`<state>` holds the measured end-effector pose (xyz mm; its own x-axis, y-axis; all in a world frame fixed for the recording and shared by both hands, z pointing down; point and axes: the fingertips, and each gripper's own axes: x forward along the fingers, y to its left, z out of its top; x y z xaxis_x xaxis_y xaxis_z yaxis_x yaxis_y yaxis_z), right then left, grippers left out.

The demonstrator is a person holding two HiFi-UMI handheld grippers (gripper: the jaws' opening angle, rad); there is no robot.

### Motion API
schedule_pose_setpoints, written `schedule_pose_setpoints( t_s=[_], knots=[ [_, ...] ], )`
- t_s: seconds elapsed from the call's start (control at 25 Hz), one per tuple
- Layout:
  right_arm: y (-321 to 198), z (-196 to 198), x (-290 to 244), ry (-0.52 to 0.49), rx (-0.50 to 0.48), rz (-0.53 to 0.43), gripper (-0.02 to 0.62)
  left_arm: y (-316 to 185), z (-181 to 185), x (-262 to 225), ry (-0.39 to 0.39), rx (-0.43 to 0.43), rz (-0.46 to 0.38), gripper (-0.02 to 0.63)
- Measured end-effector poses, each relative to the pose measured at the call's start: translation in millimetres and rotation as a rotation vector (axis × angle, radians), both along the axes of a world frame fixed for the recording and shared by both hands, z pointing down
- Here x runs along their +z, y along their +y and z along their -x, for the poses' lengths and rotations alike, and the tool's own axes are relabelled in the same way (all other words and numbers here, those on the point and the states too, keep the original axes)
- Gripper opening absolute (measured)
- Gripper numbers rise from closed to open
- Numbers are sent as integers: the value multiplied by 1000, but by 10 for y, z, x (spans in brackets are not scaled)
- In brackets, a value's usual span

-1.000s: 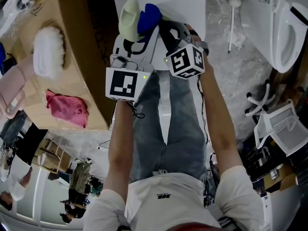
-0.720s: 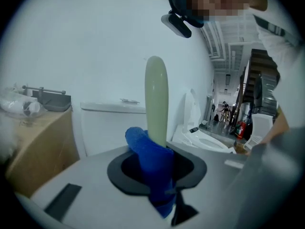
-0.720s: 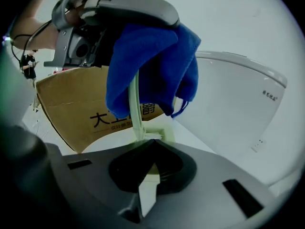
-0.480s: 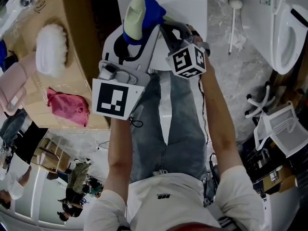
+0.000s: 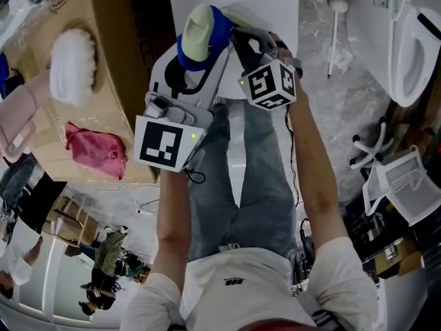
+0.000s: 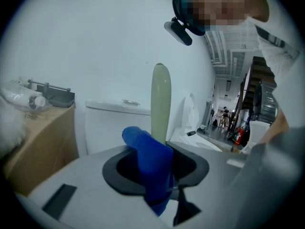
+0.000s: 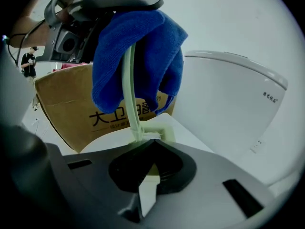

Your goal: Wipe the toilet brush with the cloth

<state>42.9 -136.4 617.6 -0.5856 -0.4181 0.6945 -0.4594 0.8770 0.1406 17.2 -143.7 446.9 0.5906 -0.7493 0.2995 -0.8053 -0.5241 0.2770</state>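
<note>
The toilet brush has a pale green handle (image 5: 198, 21); in the left gripper view its flat end (image 6: 161, 97) stands upright. A blue cloth (image 5: 215, 25) is draped round the handle below that end and hangs into my left gripper (image 6: 159, 175). That gripper's jaws have just been opening and stand apart with the cloth (image 6: 151, 168) between them. My right gripper (image 7: 143, 159) is shut on the brush at its bristled block (image 7: 153, 133), the thin stem (image 7: 129, 89) rising from there into the cloth (image 7: 138, 51). In the head view, both grippers (image 5: 196, 54) (image 5: 239, 38) meet above the person's knees.
A brown cardboard surface (image 5: 114, 54) at left carries a white fluffy item (image 5: 71, 71) and a pink cloth (image 5: 95, 152). A white toilet (image 5: 403, 40) stands at right, a white stick-like brush (image 5: 333, 29) lies on the floor, and a white rack (image 5: 406, 185) sits lower right.
My left gripper has moved toward the lower left of the head view and looms larger. The cloth, earlier beside the handle's tip, now wraps under it. The right gripper has stayed put.
</note>
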Motion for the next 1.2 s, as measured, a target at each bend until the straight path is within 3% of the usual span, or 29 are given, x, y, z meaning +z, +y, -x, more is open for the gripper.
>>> schedule_pose_setpoints(
  t_s=[0.4,0.56,0.8,1.04,1.2],
  knots=[
    [-9,-20,8,4,34,0,-6,303,175,245,9,-58,84,140],
    [-11,-23,6,0,37,-1,-6,447,299,303,10,-86,105,78],
    [91,-55,-116,-6,13,-2,-6,584,420,247,22,-103,103,63],
    [312,-146,-397,-35,65,0,-6,733,503,136,16,-114,112,63],
    [441,-192,-816,-116,139,-1,-6,896,549,-53,23,-105,122,63]
  ],
)
